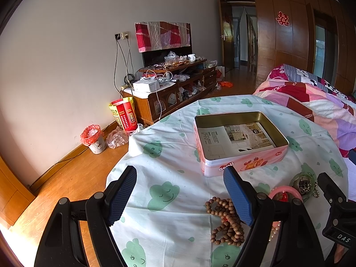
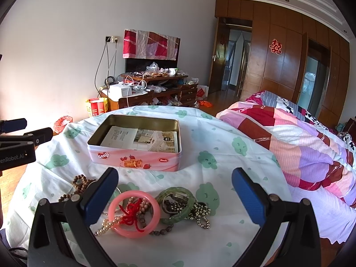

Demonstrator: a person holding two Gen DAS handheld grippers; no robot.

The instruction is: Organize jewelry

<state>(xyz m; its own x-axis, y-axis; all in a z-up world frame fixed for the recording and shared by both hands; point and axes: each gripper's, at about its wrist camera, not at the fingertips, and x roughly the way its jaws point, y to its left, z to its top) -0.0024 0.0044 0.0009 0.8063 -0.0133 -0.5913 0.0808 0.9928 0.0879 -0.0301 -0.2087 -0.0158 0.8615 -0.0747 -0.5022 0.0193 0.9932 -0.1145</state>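
Beside the pink tin [image 2: 135,153], the left gripper [image 2: 21,131] is cut off by the right wrist picture's left edge. In front of the tin, the wooden bead string [image 2: 77,183] runs behind the right gripper's [image 2: 174,197] near finger, so part of it is hidden. The pink bangle [image 1: 286,192] near the tin is mostly covered by a finger of the left gripper in the left wrist view. Print on the paper [image 2: 142,139] inside the tin is too small to read.

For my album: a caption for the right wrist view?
Open right gripper hovers over bangles and beads, before an open tin.
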